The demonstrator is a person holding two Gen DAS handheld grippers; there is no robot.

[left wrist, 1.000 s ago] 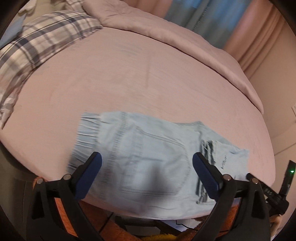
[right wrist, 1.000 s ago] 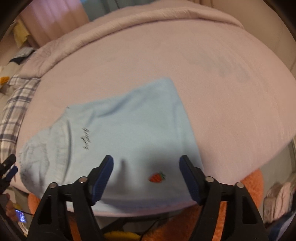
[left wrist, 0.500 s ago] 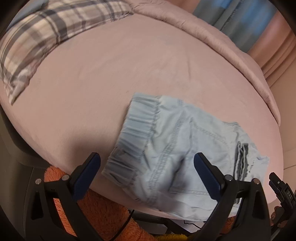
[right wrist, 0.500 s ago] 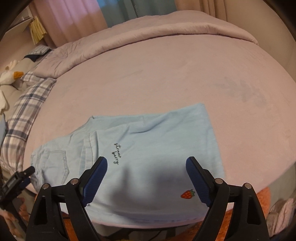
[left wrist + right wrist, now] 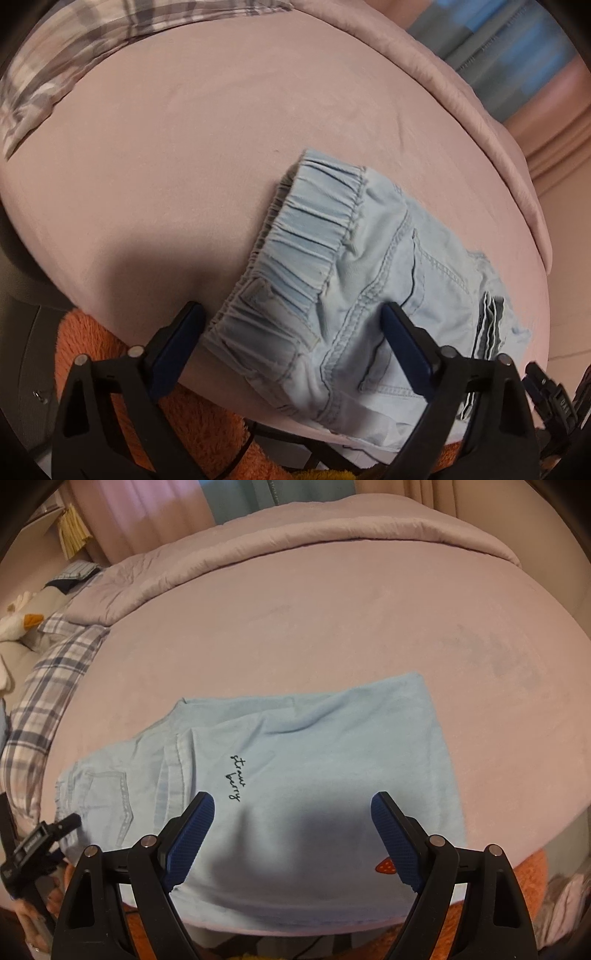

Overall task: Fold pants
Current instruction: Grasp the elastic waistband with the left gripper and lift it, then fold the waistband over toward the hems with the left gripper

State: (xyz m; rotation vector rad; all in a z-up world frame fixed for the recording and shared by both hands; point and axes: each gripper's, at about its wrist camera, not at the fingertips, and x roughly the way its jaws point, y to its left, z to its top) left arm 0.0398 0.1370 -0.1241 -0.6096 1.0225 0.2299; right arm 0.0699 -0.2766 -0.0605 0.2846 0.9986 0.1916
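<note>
Light blue denim pants (image 5: 373,280) lie folded near the front edge of a pink bed. The elastic waistband (image 5: 295,243) faces left in the left wrist view. My left gripper (image 5: 291,339) is open and empty, hovering just above the waistband end. In the right wrist view the pants (image 5: 295,775) show a folded leg with "strawberry" script and a strawberry patch (image 5: 386,866). My right gripper (image 5: 291,827) is open and empty above the leg end. The left gripper's tip (image 5: 40,838) shows at the far left there.
The pink bed sheet (image 5: 332,627) spreads beyond the pants. A rolled duvet (image 5: 295,535) lies along the far side, a plaid pillow (image 5: 44,686) at the left. An orange fuzzy rug (image 5: 110,354) lies below the bed's front edge. Curtains hang behind.
My left gripper has swung left and moved closer to the waistband end. My right gripper has drawn back and risen slightly, so more of the pants shows. The pants have not moved.
</note>
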